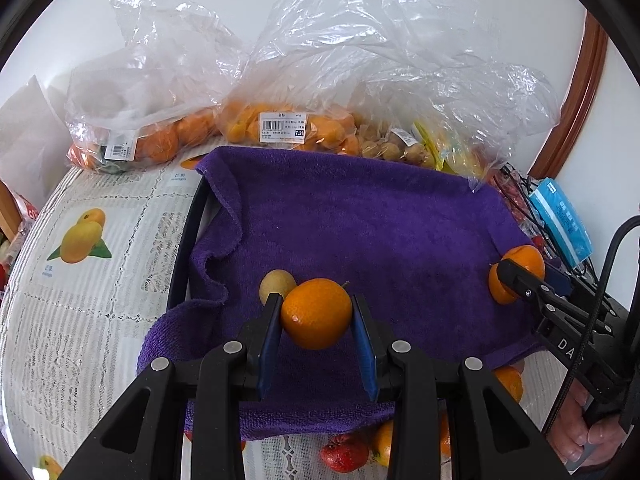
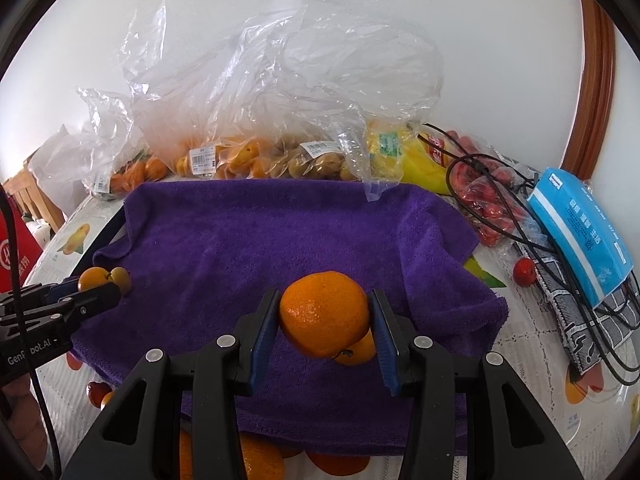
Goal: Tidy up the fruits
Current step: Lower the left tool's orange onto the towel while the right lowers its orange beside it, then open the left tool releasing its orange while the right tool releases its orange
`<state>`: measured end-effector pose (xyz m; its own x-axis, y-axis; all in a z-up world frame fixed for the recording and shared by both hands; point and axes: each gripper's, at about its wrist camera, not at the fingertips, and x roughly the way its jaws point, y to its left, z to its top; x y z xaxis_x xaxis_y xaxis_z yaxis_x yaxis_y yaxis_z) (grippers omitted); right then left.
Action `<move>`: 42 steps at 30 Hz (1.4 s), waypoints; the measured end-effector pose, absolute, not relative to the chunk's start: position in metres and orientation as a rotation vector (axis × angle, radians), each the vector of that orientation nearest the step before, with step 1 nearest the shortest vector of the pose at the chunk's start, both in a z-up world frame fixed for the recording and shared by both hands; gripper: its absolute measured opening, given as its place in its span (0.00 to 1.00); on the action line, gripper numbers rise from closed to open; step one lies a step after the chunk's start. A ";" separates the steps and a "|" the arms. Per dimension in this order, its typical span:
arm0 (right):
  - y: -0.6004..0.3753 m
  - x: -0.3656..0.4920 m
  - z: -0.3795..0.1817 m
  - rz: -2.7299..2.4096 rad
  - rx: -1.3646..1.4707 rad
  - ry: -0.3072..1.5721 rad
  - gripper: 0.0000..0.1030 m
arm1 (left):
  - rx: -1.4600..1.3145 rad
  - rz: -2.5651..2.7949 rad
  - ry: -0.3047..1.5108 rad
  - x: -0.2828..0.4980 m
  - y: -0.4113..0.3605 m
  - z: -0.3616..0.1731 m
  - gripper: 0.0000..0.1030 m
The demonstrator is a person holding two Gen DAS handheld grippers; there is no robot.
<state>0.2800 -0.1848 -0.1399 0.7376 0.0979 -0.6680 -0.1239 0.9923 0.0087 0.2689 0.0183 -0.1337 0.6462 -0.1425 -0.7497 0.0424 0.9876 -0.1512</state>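
A purple towel (image 1: 360, 220) covers a dark tray on the table. My left gripper (image 1: 316, 306) is shut on an orange (image 1: 316, 314) just above the towel's near left part, with a small yellow-green fruit (image 1: 274, 286) lying right behind it. My right gripper (image 2: 325, 312) is shut on another orange (image 2: 324, 314) over the towel's (image 2: 280, 240) near right part; a smaller orange fruit (image 2: 358, 350) lies under it. The right gripper with its orange (image 1: 520, 276) shows at the right of the left wrist view. The left gripper (image 2: 100, 286) shows at the left of the right wrist view.
Clear plastic bags of oranges (image 1: 160, 136), kumquats (image 1: 288, 124) and small brown fruits (image 1: 396, 148) stand along the wall behind the towel. A blue tissue pack (image 2: 580, 224), black cables (image 2: 520, 208) and red fruits (image 2: 488, 208) lie at the right. Loose oranges (image 2: 260, 460) and a red fruit (image 1: 344, 454) lie near the front.
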 end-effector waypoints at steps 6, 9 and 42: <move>-0.184 0.280 -0.141 0.118 -0.045 0.736 0.43 | -0.124 -0.095 0.878 0.272 0.018 -0.137 0.31; -0.183 0.280 -0.141 0.117 -0.059 0.733 0.43 | -0.141 -0.107 0.901 0.274 0.018 -0.140 0.31; -0.196 0.276 -0.134 0.100 -0.010 0.698 0.53 | -0.110 -0.093 0.851 0.267 0.016 -0.130 0.50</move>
<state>0.2759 -0.1956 -0.1343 0.7618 0.0885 -0.6417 -0.0954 0.9951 0.0241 0.2673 0.0156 -0.1303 0.6561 -0.1253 -0.7442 0.0377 0.9903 -0.1335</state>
